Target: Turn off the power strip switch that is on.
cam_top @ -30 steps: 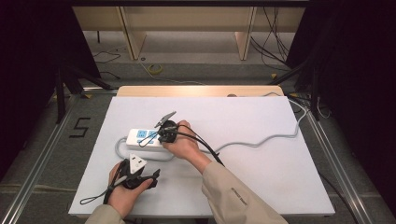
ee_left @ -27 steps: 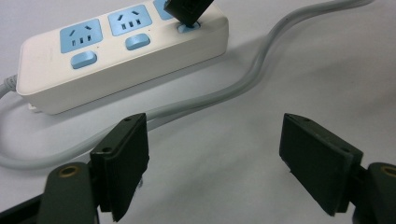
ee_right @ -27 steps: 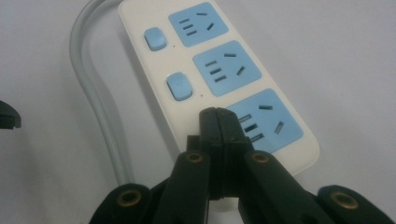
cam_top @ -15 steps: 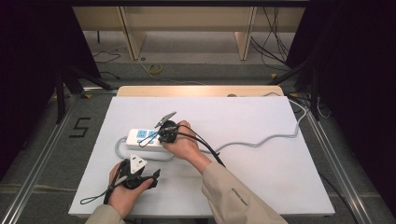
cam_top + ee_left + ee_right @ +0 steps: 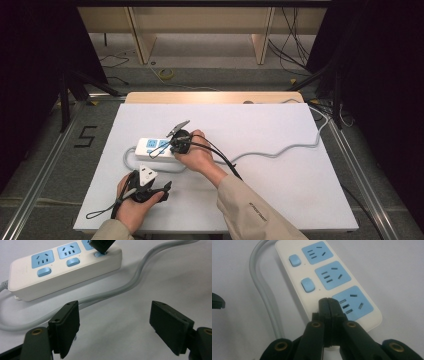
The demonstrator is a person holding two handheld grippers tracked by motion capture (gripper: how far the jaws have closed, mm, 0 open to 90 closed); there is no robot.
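Now the shut right claw (image 5: 329, 305) presses a power strip (image 5: 322, 277) switch.

A white worktop (image 5: 300, 190) stands on grey floor (image 5: 45, 165) marked "5" (image 5: 86, 136); pale wooden furniture (image 5: 200, 30) behind, dark curtains (image 5: 380, 75) at both sides.

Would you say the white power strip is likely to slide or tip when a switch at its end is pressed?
The power strip lies flat and low, so it probably won't tip. Its smooth casing may slide on the table. The thick grey cable looks stiff enough to resist.
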